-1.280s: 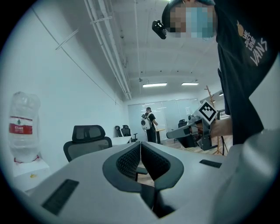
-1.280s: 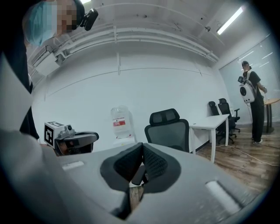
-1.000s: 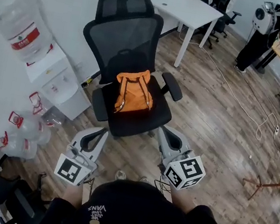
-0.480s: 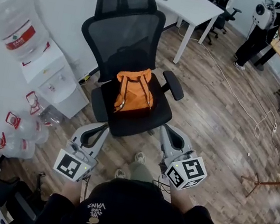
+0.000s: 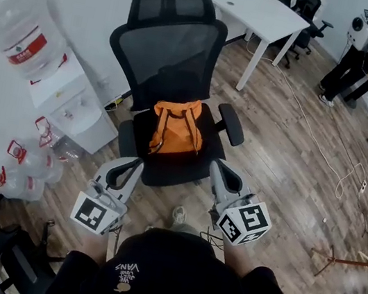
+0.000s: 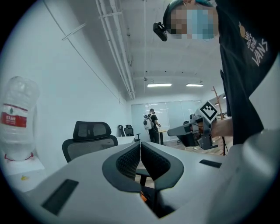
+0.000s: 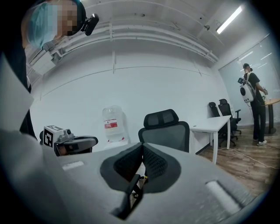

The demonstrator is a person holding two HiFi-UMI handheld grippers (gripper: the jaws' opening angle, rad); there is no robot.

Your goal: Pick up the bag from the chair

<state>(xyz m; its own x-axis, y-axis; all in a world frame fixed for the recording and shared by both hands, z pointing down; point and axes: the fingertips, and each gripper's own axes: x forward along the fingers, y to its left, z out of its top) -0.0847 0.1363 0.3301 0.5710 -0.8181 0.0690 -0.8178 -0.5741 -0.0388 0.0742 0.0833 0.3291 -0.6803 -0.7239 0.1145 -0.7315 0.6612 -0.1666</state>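
Observation:
An orange backpack [image 5: 176, 130] lies on the seat of a black mesh office chair [image 5: 167, 48] in the head view, straps facing up. My left gripper [image 5: 129, 165] hangs just short of the seat's front left corner, jaws shut and empty. My right gripper [image 5: 219, 173] is near the front right corner, below the armrest [image 5: 231, 124], also shut with nothing held. In the left gripper view the chair [image 6: 89, 139] shows at the left past the closed jaw tips [image 6: 140, 148]. The right gripper view has the chair [image 7: 166, 128] behind the closed jaws [image 7: 142, 149].
A water dispenser [image 5: 71, 105] with a big bottle [image 5: 25, 37] stands left of the chair, with empty bottles [image 5: 25, 168] on the floor beside it. A white desk [image 5: 261, 19] is behind the chair. A person with a backpack [image 5: 362, 51] stands far right. A cable [image 5: 323, 155] runs over the wooden floor.
The chair and bag have come closer to the view's centre. Both grippers have edged forward to the seat's front edge, still shut.

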